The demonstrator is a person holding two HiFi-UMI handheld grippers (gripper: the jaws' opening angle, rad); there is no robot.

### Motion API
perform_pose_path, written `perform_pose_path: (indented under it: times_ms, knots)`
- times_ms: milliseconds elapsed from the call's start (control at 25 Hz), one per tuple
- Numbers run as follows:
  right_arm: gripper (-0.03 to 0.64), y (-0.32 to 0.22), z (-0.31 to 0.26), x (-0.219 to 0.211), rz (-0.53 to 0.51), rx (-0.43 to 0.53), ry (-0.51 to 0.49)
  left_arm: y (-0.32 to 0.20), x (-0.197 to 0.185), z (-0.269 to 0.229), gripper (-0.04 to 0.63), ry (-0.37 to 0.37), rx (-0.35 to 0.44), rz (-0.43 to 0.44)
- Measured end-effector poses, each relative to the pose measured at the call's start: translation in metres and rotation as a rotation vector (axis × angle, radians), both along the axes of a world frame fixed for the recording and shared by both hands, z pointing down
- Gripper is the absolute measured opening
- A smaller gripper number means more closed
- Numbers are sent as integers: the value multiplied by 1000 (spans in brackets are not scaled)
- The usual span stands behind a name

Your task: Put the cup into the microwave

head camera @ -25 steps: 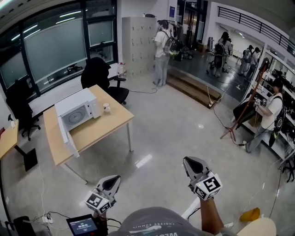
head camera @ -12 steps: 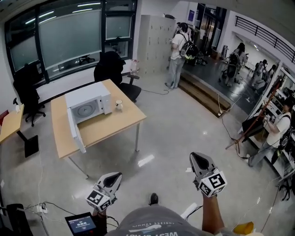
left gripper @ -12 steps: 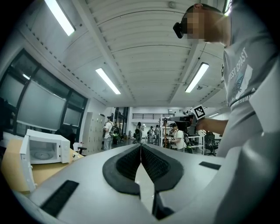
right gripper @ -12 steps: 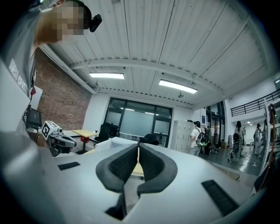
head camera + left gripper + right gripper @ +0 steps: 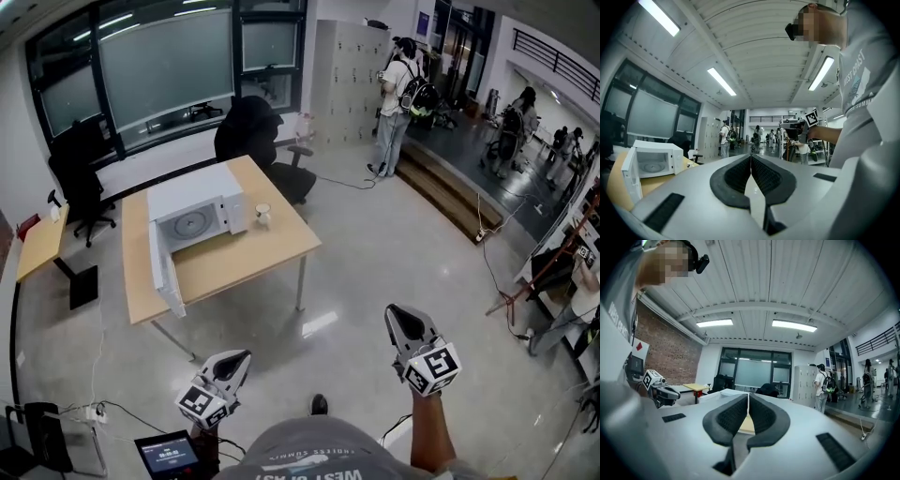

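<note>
The left tool (image 5: 751,158) has its two dark ribbed jaws pressed together, with nothing between them. The right tool (image 5: 748,398) is the same: jaws pressed together and empty.

From the head view, both tools are held low in front of a person in a grey shirt (image 5: 309,457), above a glossy grey floor (image 5: 375,244). Each tool carries a cube with black-and-white square markers. A bare forearm (image 5: 427,436) runs back from the right tool. A small lit screen (image 5: 167,457) sits just below and behind the left tool.

Well ahead of both tools, more on the left tool's side, stands a light wooden desk (image 5: 248,258). On it is a white microwave (image 5: 197,208), its door (image 5: 164,272) swung wide open on the side nearer the tools. The cup (image 5: 263,216), small and pale, stands upright on the desk just beside the microwave's right side. It is outside the microwave and well apart from both tools.

Beyond the desk is a black chair (image 5: 251,131). Farther off, ahead of the right tool, a person with a backpack (image 5: 398,103) stands near grey lockers (image 5: 349,80).
</note>
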State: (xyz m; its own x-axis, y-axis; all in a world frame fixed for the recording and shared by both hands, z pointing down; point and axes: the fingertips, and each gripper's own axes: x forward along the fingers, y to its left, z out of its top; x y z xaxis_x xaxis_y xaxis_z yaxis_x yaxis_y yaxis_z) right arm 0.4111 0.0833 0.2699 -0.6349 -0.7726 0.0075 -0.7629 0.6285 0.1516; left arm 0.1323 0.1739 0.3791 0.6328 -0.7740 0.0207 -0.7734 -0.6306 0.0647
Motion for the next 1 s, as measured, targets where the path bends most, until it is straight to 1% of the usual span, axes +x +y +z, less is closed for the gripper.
perform_pose_path:
  times_ms: [160, 280, 400, 440, 560, 680, 760, 1000]
  knots:
    - [20, -49, 5, 16, -37, -27, -29, -39, 23, -10, 21, -16, -9, -23]
    - [20, -84, -2, 28, -54, -33, -48, -69, 39, -14, 21, -50, -4, -18]
    - [20, -123, -2, 28, -124, -53, -63, -93, 52, -19, 21, -82, -36, -62]
    - [20, -139, -1, 27, -154, -53, -63, -103, 58, -24, 21, -89, -30, -76]
    - [20, -179, 1, 24, -213, -27, -47, -143, 75, -35, 21, -119, 54, -61]
    - [20, -208, 8, 0, -285, -25, -32, -165, 69, -31, 21, -152, 50, -79]
    - [20, -222, 7, -17, -321, -27, -26, -175, 60, -35, 21, -159, 50, -97]
    - [20, -252, -1, -55, -362, -28, -5, -196, 32, -39, 21, -169, 64, -138]
